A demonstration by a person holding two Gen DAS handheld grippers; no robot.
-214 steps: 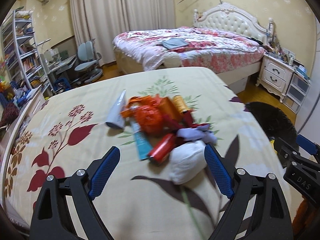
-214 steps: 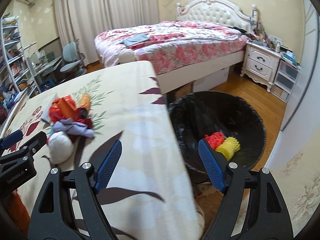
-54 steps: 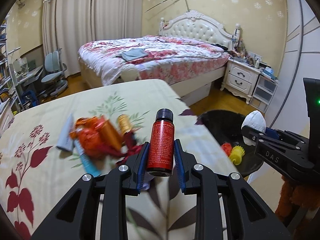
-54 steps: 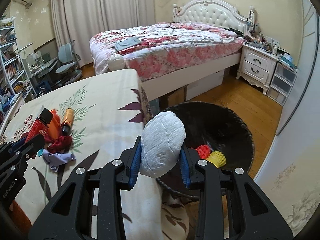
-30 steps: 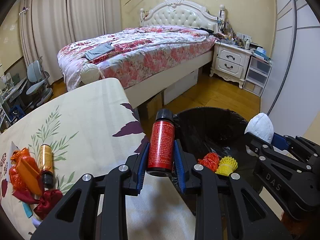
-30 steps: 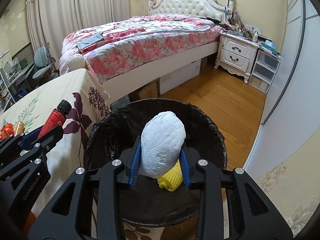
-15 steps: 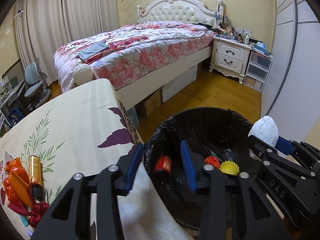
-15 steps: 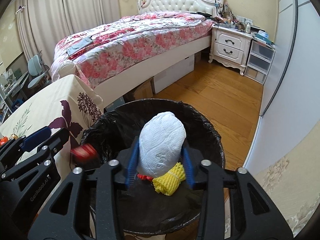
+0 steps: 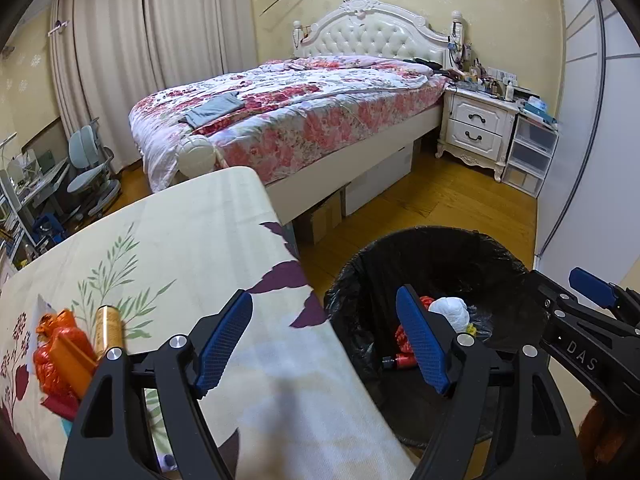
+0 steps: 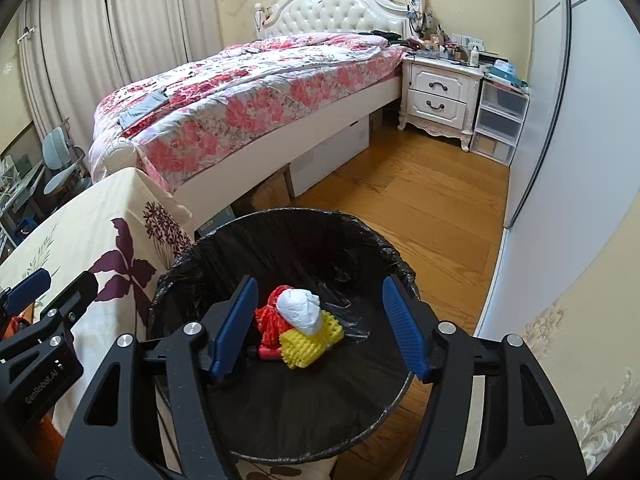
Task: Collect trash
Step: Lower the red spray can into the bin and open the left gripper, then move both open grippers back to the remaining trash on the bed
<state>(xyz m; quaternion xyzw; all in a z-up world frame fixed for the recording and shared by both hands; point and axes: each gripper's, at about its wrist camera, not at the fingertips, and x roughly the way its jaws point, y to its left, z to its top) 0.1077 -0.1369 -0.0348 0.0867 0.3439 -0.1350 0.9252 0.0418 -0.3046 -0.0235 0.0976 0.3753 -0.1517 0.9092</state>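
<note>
The black-lined trash bin [image 10: 280,216] stands on the floor beside the cloth-covered table [image 9: 200,240]. My right gripper [image 10: 320,280] hangs above it, jaws opening, nothing between them. Below lie a white paper wad [image 10: 300,310], a yellow foam net [image 10: 310,340], a red net [image 10: 272,316] and a small red bottle [image 10: 266,352]. My left gripper [image 9: 324,294] is over the table's edge and the bin [image 9: 440,236], jaws opening and empty. The wad [image 9: 450,312] and the bottle [image 9: 400,360] rest in the bin. An orange wrapper [image 9: 60,348] and a gold bottle [image 9: 108,328] remain on the table.
A bed with a floral quilt [image 9: 300,112] stands behind the table, cardboard boxes [image 9: 320,216] under it. A white nightstand [image 10: 440,88] and plastic drawers [image 10: 500,120] line the far wall. Wooden floor [image 10: 420,208] lies past the bin, and a pale wall [image 10: 560,160] runs along the right.
Both grippers have opened. The red bottle dropped from the left one and the white wad from the right one, and both now lie in the bin.
</note>
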